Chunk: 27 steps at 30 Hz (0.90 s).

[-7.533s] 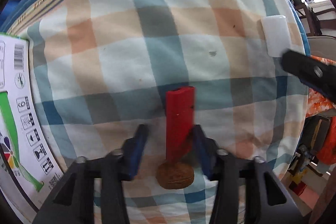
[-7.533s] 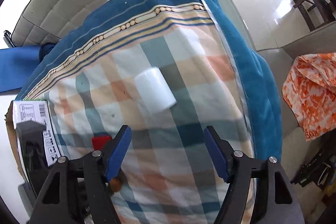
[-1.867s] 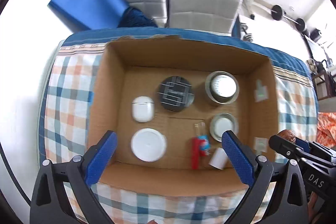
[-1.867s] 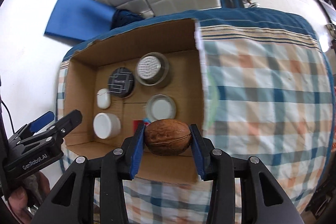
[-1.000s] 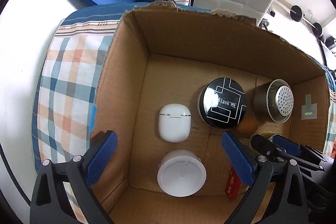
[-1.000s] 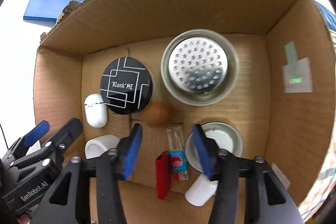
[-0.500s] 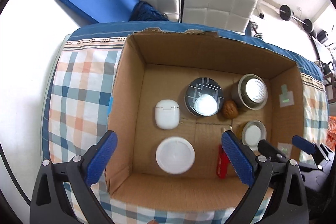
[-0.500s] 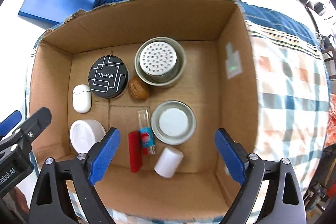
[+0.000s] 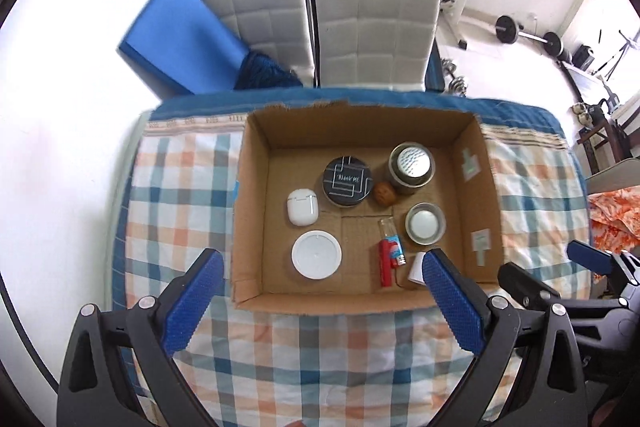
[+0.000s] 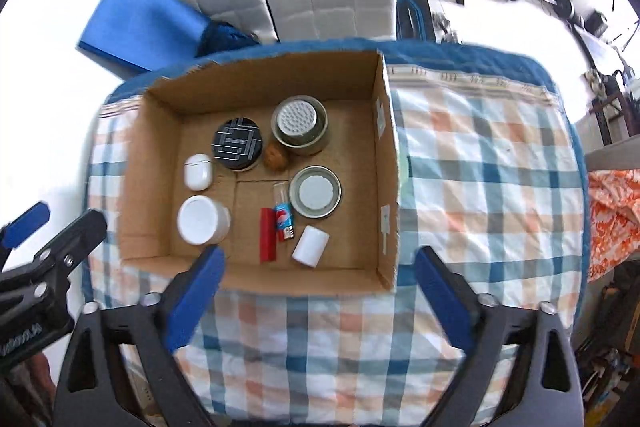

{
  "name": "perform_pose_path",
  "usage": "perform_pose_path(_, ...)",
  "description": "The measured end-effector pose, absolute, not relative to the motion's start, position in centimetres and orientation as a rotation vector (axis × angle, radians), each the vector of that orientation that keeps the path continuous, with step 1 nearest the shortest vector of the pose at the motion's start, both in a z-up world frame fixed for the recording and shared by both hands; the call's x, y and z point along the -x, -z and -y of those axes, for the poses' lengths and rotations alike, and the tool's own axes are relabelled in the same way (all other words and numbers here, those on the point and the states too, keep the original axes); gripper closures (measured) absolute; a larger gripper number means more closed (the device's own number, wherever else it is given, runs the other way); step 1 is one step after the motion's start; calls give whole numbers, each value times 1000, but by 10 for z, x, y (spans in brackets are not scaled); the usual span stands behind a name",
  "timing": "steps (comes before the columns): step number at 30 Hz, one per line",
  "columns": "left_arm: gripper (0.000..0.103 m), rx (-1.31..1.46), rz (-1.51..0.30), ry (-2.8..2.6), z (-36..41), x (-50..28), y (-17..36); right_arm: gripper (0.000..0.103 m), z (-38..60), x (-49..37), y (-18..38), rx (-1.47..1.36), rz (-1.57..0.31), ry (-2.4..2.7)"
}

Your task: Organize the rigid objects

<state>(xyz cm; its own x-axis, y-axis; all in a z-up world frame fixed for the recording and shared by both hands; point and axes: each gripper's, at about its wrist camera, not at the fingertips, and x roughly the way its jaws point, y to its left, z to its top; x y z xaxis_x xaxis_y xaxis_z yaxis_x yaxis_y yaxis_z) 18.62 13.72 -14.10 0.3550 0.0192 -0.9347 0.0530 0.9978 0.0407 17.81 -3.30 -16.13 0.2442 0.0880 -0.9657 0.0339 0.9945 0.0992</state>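
Observation:
An open cardboard box (image 9: 472, 195) (image 10: 152, 187) sits on the checked cloth. Inside lie a walnut (image 9: 385, 193) (image 10: 276, 155), a black round tin (image 9: 347, 180), a metal strainer cup (image 9: 411, 163), a white earbud case (image 9: 301, 206), a white lid (image 9: 316, 254), a small tin (image 9: 425, 223), a red block (image 9: 385, 263), a lighter (image 10: 283, 215) and a white cylinder (image 10: 310, 246). My left gripper (image 9: 320, 299) is open and empty, high above the box's near edge. My right gripper (image 10: 320, 291) is open and empty, also above the near edge.
The checked cloth (image 10: 480, 163) covers the table, with bare cloth right of the box and in front of it. Two grey padded chairs (image 9: 320, 27) and a blue mat (image 9: 176, 43) stand behind the table. Weights lie on the floor at the back right. An orange cloth (image 10: 612, 211) lies at the right.
Both grippers have risen and pulled back from the box. The walnut, earlier held in my right gripper, now lies in the box between the black tin and the strainer cup.

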Motion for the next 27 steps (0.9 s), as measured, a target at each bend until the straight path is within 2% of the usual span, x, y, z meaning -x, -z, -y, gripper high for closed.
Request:
perform_pose_path(15,1,-25,-1087,45,-130,-120,47,0,64,-89,32,-135,-1172,-47)
perform_pose_path(27,1,-22,-1011,43,-128,-99,14,0,75,-73,-9,-137,-1094,-6)
